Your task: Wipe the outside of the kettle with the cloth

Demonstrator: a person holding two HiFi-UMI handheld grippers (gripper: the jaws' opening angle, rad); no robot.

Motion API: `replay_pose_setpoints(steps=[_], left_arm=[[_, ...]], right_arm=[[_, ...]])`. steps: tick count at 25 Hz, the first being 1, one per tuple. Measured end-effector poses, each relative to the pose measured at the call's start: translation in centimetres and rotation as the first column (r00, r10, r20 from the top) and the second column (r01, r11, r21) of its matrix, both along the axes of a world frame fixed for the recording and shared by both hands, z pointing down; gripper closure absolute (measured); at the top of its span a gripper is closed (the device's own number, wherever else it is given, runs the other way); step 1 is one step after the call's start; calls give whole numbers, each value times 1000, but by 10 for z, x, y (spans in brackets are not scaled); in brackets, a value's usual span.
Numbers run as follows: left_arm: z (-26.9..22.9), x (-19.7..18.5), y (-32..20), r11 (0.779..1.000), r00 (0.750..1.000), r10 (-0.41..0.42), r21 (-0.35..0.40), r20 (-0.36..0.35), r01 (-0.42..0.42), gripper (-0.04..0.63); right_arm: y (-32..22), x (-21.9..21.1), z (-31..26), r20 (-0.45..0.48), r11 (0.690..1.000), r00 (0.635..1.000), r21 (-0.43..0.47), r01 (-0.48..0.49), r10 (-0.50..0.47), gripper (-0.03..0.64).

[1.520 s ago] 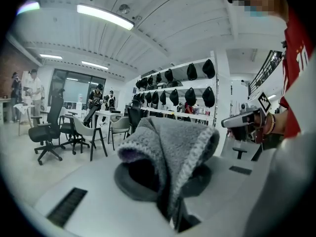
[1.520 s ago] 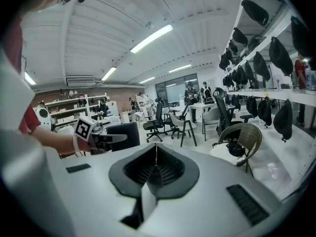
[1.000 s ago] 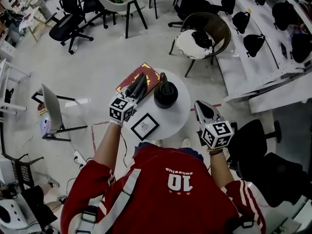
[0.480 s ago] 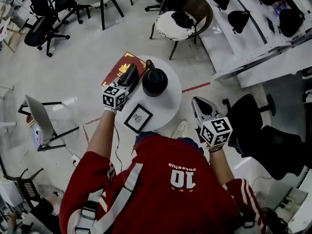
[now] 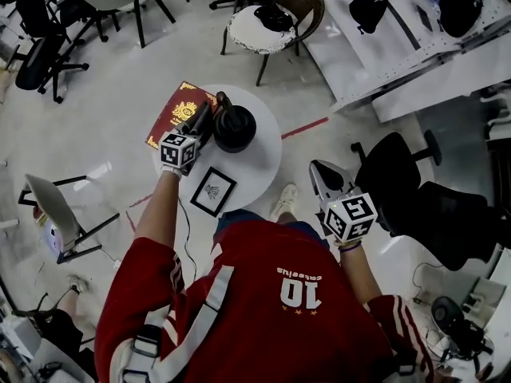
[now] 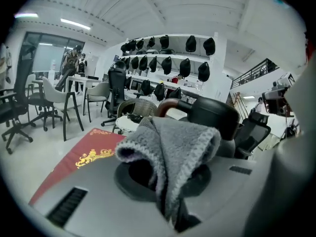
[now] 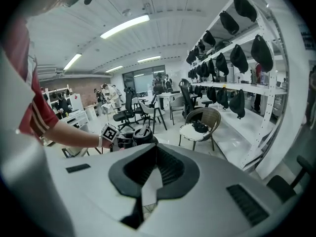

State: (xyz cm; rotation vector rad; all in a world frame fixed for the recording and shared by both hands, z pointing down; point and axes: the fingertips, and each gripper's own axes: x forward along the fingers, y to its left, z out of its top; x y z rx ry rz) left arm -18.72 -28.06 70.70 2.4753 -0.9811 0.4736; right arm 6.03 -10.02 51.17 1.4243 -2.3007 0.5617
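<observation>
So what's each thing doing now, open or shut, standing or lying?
Black kettle: upright on the round white table, lid on.
Grey fluffy cloth: pinched in the left tool, by the kettle.
Left tool: shut on the cloth.
Right tool: shut, empty, away from the table.
Red book with gold crest: closed, lying flat.
Black picture frame: lying flat.

Your cloth is grey with a paler stitched edge. Your kettle is black, the counter white, the book red with a gold crest.
</observation>
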Motion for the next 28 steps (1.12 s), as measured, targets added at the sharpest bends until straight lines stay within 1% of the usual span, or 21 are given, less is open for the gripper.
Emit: replay_pose_setpoints(steps=[6, 11, 23, 25, 28], left_arm=[[13, 7, 2, 999, 1000, 7, -37, -12, -7, 549], [17, 7, 14, 997, 998, -21, -70, -53, 17, 549], [24, 2, 41, 997, 999, -24, -74, -21, 23, 549], [24, 4, 45, 996, 999, -42, -78, -28, 39, 549], [24, 4, 49, 992, 995, -91, -93, -51, 86, 549]], right_arm=[[7, 2, 5, 3, 1000, 1000, -11, -4, 4, 600], [12, -1, 9, 6, 1000, 1000, -19, 8, -7, 600], [12, -22, 8, 8, 997, 997, -15, 72, -71, 600], [10, -25, 8, 8, 996, 996, -13, 91, -91, 600], [5, -30, 8, 16, 993, 992, -5, 122, -122, 600]])
